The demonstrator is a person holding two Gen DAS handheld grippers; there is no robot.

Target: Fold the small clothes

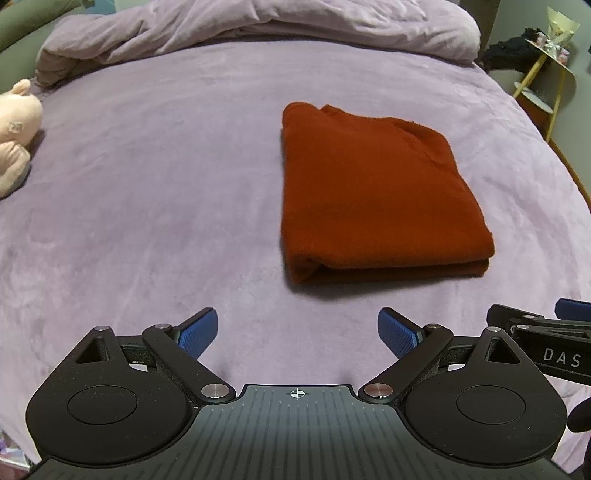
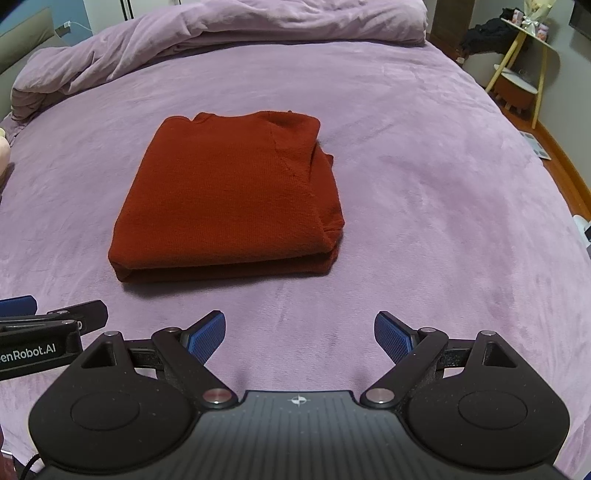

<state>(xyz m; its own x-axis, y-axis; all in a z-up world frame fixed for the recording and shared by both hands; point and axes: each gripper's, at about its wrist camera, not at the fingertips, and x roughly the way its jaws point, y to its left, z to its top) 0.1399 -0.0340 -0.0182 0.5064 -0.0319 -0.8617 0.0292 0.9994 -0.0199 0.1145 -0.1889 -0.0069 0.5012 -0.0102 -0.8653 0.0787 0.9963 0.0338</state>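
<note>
A rust-red knit garment (image 1: 373, 192) lies folded into a neat rectangle on the purple bed cover (image 1: 147, 206); it also shows in the right wrist view (image 2: 232, 199). My left gripper (image 1: 297, 334) is open and empty, low over the cover, in front of the garment and a little to its left. My right gripper (image 2: 300, 336) is open and empty, in front of the garment and to its right. Each gripper shows at the edge of the other's view: the right gripper in the left wrist view (image 1: 546, 332), the left gripper in the right wrist view (image 2: 40, 325).
A bunched purple duvet (image 1: 258, 29) lies along the far side of the bed. A pink plush toy (image 1: 16, 133) sits at the left edge. A yellow-legged side table (image 2: 524, 55) with small items stands beyond the bed's right edge.
</note>
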